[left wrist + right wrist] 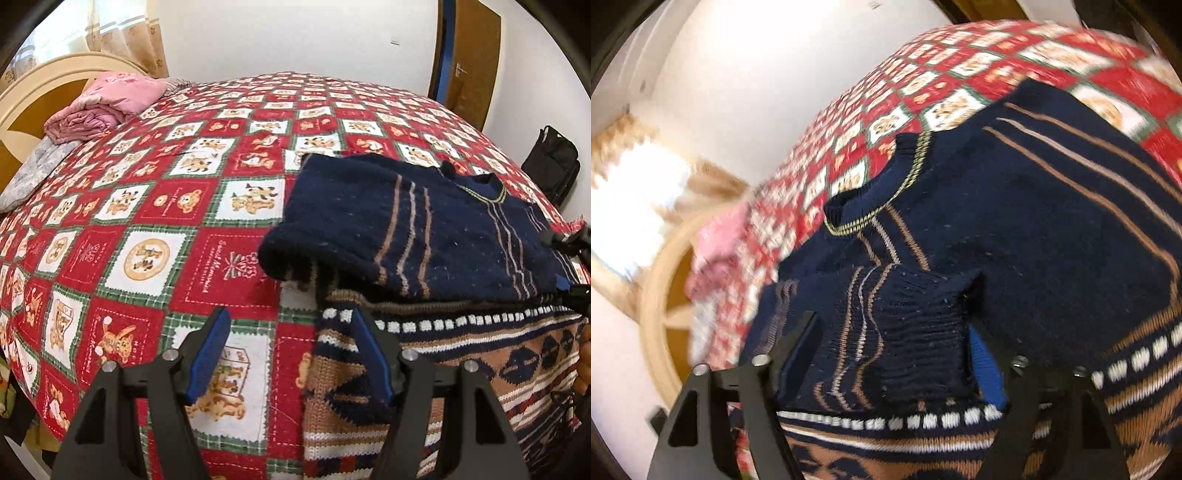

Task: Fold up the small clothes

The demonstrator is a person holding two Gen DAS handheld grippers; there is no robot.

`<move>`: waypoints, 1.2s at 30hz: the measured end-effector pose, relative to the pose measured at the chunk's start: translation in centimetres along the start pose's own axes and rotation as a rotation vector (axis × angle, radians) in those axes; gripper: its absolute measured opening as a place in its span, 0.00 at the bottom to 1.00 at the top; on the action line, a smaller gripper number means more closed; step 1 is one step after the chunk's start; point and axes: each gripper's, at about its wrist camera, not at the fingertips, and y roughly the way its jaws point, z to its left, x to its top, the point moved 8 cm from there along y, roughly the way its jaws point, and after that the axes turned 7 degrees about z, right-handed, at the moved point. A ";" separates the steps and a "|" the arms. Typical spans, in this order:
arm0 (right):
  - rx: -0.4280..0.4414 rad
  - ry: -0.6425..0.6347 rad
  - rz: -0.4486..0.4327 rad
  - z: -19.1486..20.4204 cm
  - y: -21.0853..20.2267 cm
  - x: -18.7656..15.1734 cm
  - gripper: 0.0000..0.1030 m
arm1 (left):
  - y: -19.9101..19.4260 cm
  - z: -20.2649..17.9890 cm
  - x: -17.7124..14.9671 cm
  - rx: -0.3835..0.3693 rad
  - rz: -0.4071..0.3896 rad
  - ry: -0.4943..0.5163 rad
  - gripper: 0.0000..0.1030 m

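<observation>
A small knitted sweater, navy with tan stripes above and a tan, white and navy pattern below, lies on the bed at the right. Its navy upper part is folded over the patterned part. My left gripper is open and empty, low over the bedspread, its right finger at the sweater's left edge. My right gripper stands wide, with a bunched navy fold of the sweater between its fingers. The collar shows beyond it. The right wrist view is blurred by motion. The right gripper also shows at the right edge of the left wrist view.
A red, green and white checked bedspread with bear pictures covers the bed. A folded pink blanket and a grey pillow lie by the cream headboard. A black bag stands by the wall, near a wooden door.
</observation>
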 end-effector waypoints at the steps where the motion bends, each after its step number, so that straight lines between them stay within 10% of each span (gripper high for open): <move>1: -0.052 -0.045 0.007 0.4 0.4 -0.2 0.37 | 0.0 0.2 0.0 0.003 0.001 -0.004 0.68; 8: -0.211 -0.224 -0.019 2.0 0.3 0.2 0.16 | -0.2 2.8 0.4 0.034 -0.007 -0.062 0.68; 16: -0.433 -0.641 -0.276 8.2 -7.8 6.4 0.16 | -0.8 4.7 1.3 0.065 -0.033 -0.112 0.68; 23: -0.565 -0.613 -0.277 1.7 -8.5 9.5 0.16 | -0.3 3.6 1.6 0.071 -0.028 -0.085 0.68; 36: -0.458 -0.337 -0.106 -8.9 -3.9 7.8 0.32 | 0.0 -4.1 6.0 0.016 -0.083 0.058 0.68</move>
